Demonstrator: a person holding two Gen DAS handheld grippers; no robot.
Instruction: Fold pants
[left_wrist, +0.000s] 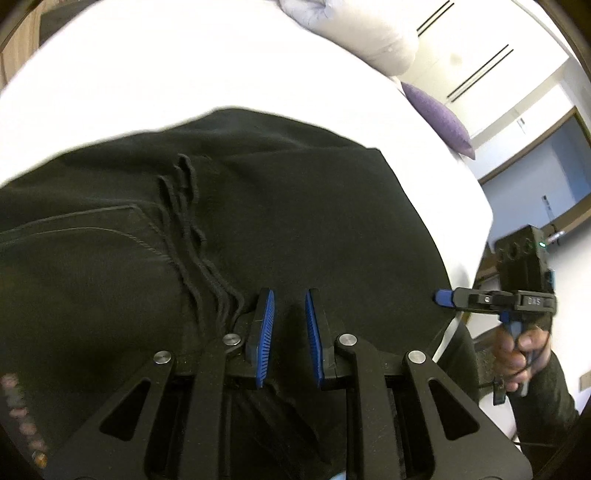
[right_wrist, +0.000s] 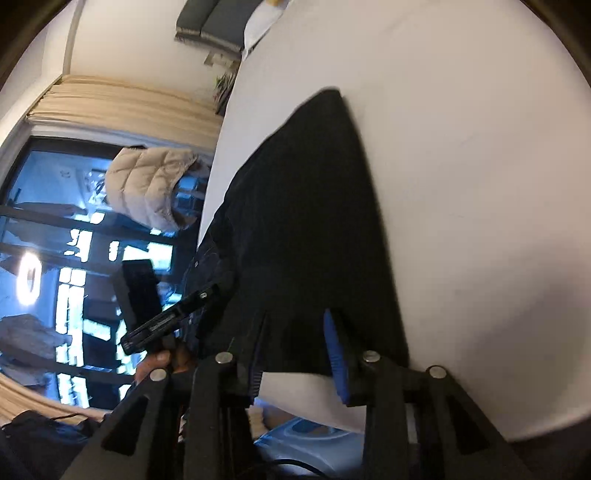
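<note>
Black pants (left_wrist: 295, 203) lie spread on a white bed (left_wrist: 184, 74), with a pocket seam and loose frayed threads (left_wrist: 192, 229) at the left. My left gripper (left_wrist: 289, 325) is shut on a raised ridge of the pants' near edge, and cloth hangs below its blue pads. In the right wrist view the pants (right_wrist: 314, 221) run away from me, and their near edge lies between the spread fingers of my right gripper (right_wrist: 295, 317), whose pads are not pressing on it. From the left wrist view, the right gripper (left_wrist: 443, 297) sits at the pants' right edge, held by a hand (left_wrist: 517, 354).
A white pillow (left_wrist: 369, 33) and a purple cushion (left_wrist: 439, 118) lie at the far right of the bed. The bed's edge (left_wrist: 476, 206) drops off beside the right gripper. A dark window (right_wrist: 55, 240) and a pale puffy jacket (right_wrist: 151, 184) stand beyond the bed.
</note>
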